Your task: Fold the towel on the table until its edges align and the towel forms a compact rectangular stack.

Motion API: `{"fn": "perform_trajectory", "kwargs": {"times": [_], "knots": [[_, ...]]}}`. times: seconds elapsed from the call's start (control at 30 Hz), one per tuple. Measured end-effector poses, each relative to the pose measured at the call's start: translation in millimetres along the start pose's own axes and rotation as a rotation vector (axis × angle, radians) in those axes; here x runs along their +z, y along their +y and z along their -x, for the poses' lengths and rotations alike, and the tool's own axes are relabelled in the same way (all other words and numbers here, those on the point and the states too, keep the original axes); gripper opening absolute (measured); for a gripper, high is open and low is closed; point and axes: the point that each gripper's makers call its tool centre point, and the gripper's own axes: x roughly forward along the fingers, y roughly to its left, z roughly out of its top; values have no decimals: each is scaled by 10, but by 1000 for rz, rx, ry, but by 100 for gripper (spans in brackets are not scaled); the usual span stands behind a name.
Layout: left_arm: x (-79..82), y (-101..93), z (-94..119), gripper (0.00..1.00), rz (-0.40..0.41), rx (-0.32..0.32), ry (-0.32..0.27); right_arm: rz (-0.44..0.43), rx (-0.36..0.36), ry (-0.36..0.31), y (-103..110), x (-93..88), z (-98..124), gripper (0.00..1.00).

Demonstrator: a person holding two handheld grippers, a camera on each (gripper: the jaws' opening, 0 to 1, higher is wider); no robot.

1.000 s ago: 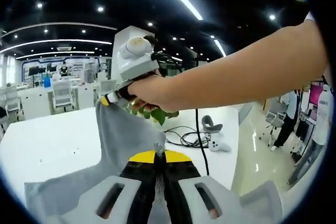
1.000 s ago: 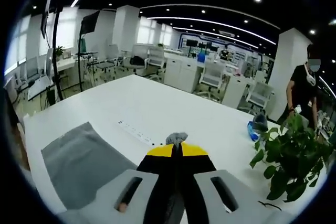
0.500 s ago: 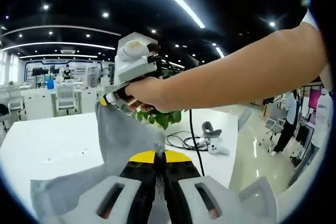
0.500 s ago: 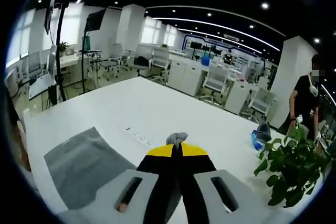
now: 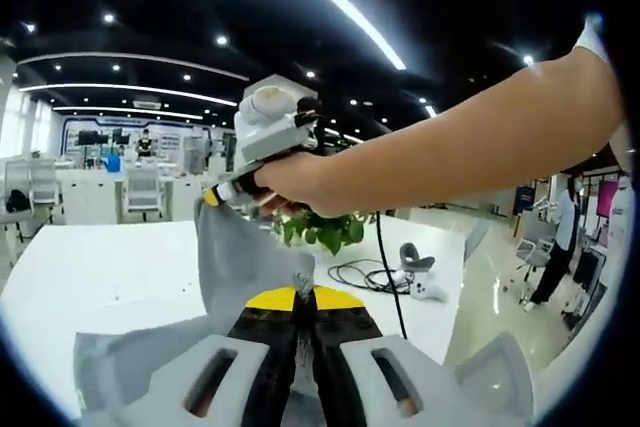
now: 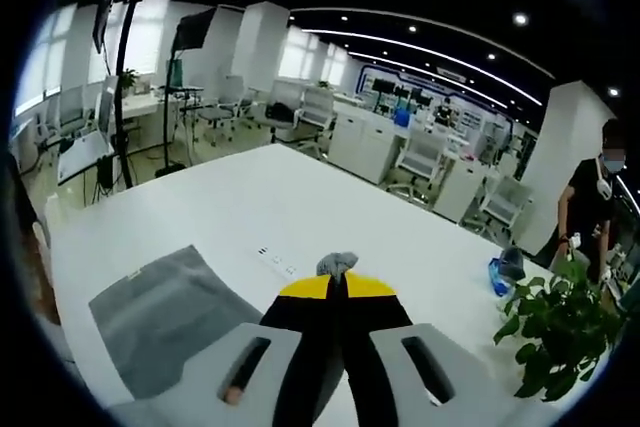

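— Lifting off the white table (image 6: 260, 197): grey towel (image 5: 245, 257), one corner clamped in the closed left gripper (image 5: 300, 292); another corner pinched tight in the right gripper (image 6: 337, 282), raised higher.

— Trailing below: rest of the cloth, spread flat on the tabletop; standing near the far edge: potted plant (image 6: 555, 332), coiled cable (image 5: 365, 272) beside it.
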Motion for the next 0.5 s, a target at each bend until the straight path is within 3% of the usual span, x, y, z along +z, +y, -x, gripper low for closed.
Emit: {"fn": "perform_trajectory", "kwargs": {"times": [0.33,0.5], "knots": [[-302,387,270,3,53,103,10,-18,7,26,326,-50,-219,0],[-411,460,357,3,52,120,27,-11,25,33,511,-29,-317,0]]}}
